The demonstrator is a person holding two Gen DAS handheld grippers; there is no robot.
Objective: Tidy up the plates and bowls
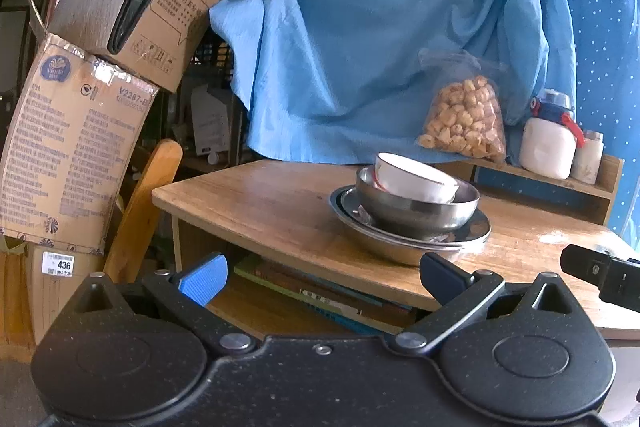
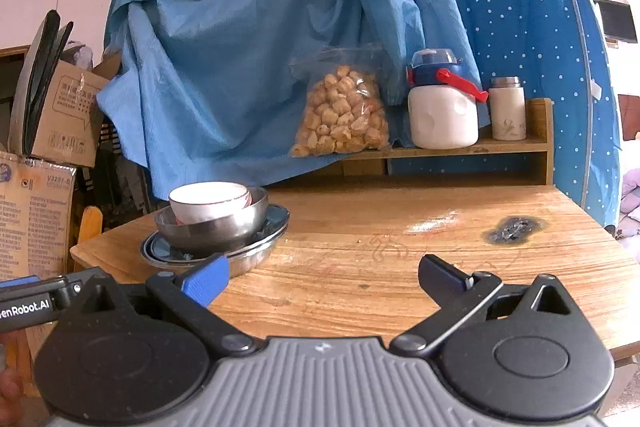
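Left hand-held gripper: wide, empty.
Right hand-held gripper: wide, empty.
White bowl: in steel bowl, on steel plates, desk at 10 o'clock.

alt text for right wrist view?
A white bowl sits tilted in a steel bowl on stacked steel plates at the left of a wooden table. The open right gripper holds nothing, short of the stack.

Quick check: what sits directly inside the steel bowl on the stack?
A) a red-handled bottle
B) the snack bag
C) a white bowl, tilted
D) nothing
C: the white bowl lies tilted inside the steel bowl, which rests on the steel plates.
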